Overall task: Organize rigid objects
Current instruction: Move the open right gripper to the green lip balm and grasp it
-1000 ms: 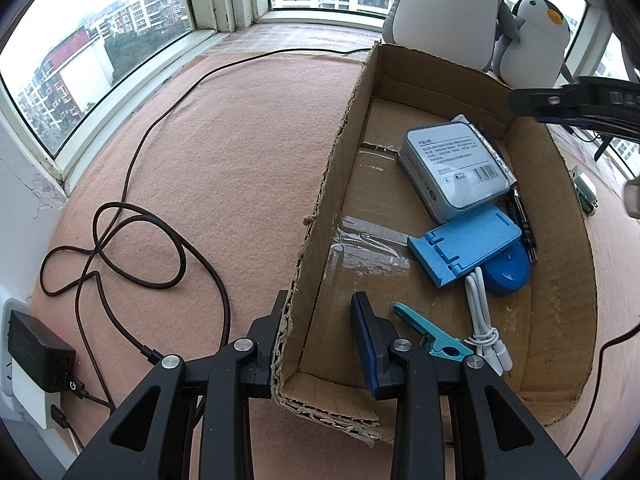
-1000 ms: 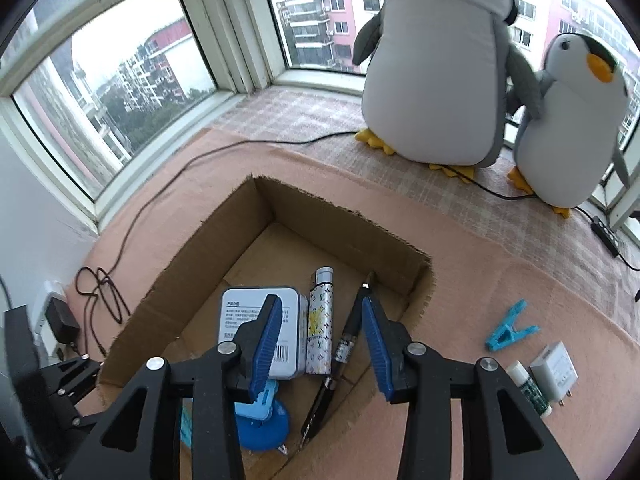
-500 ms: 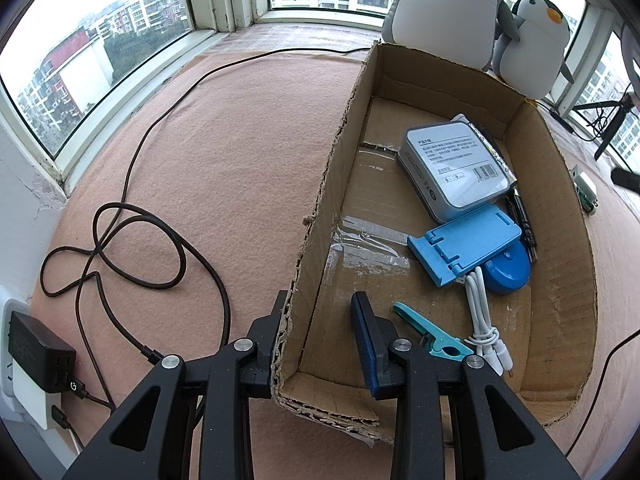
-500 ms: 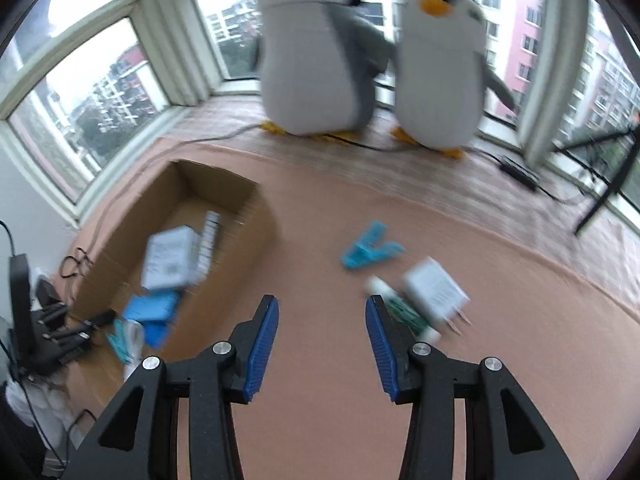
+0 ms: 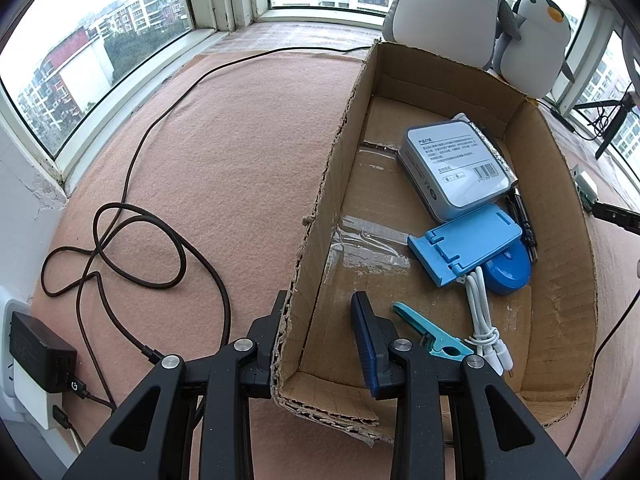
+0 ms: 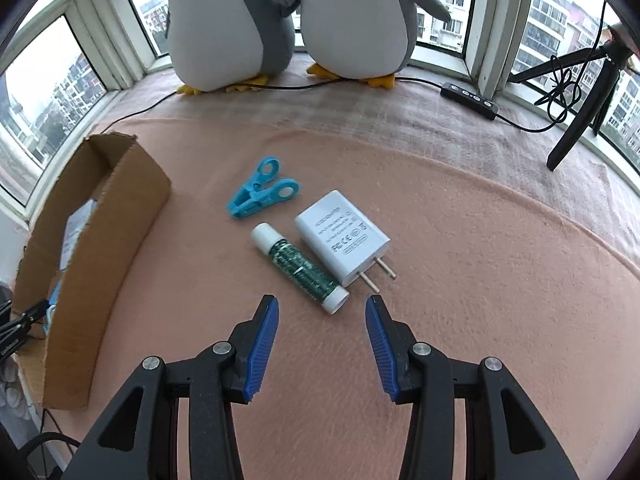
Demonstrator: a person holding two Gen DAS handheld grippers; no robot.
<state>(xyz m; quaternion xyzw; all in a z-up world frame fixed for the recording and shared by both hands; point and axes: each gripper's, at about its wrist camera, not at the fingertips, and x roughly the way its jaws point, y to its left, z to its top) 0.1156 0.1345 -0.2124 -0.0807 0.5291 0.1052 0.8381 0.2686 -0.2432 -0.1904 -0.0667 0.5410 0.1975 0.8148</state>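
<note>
A cardboard box [image 5: 560, 216] lies on the pink cloth; it also shows in the right wrist view [image 6: 100, 236]. It holds a grey tin [image 5: 456, 168], a blue phone stand [image 5: 464, 244], a blue round object [image 5: 508, 272], a white cable [image 5: 480, 320], a teal clip [image 5: 428, 332] and a pen [image 5: 522, 220]. My left gripper [image 5: 320, 320] straddles the box's near left wall, jaws apart. My right gripper [image 6: 320, 316] is open and empty just short of a green tube [image 6: 300, 268], a white charger plug [image 6: 344, 240] and a blue clip [image 6: 260, 194] on the cloth.
Two plush penguins [image 6: 288, 20] stand by the window. A power strip [image 6: 470, 100] and a black tripod leg [image 6: 580, 120] are at the back right. A brown cable [image 5: 132, 248] loops on the cloth left of the box, by a black adapter [image 5: 40, 352].
My right gripper swung right from above the box to the cloth, now low in front of the tube and plug. My left gripper has not moved.
</note>
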